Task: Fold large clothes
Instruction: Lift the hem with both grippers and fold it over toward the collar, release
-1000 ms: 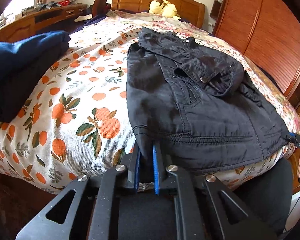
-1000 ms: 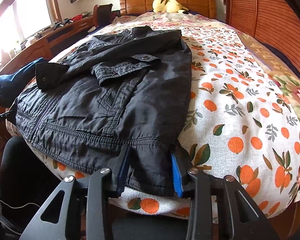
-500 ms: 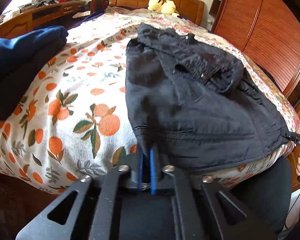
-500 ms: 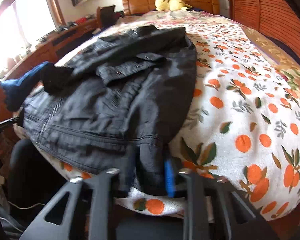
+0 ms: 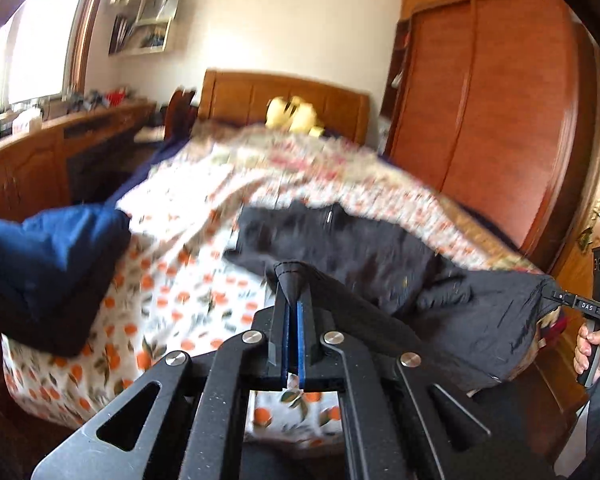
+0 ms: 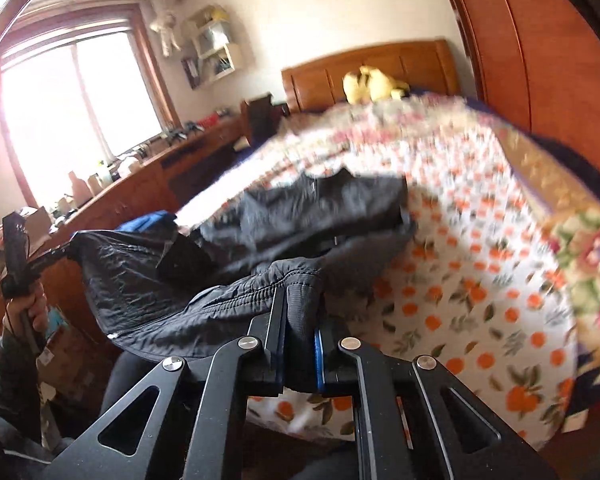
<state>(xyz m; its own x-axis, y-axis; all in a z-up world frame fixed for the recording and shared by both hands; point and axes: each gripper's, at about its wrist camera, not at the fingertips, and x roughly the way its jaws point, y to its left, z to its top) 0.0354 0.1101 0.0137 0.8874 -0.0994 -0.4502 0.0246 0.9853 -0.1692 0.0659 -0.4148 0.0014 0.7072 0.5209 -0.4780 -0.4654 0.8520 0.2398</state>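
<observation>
A black jacket (image 5: 360, 256) lies on the bed, its near hem lifted off the cover. My left gripper (image 5: 293, 296) is shut on the hem's left corner, which pokes up between the fingers. My right gripper (image 6: 300, 312) is shut on the hem's right corner (image 6: 300, 280). The hem hangs stretched between the two grippers above the bed's foot. The jacket's upper half (image 6: 324, 208) still rests on the cover. The right gripper shows at the right edge of the left wrist view (image 5: 568, 300), and the left one at the left edge of the right wrist view (image 6: 56, 256).
The bed has an orange-print cover (image 5: 172, 292) and a wooden headboard (image 5: 284, 100) with a yellow plush toy (image 5: 294, 118). A folded blue garment (image 5: 48, 256) sits on the bed's left side. A wooden wardrobe (image 5: 492, 120) stands right, a long desk (image 6: 140, 184) left.
Both grippers closed on the jacket's hem corners and rose, lifting the hem off the bed. The views tilted up toward the room.
</observation>
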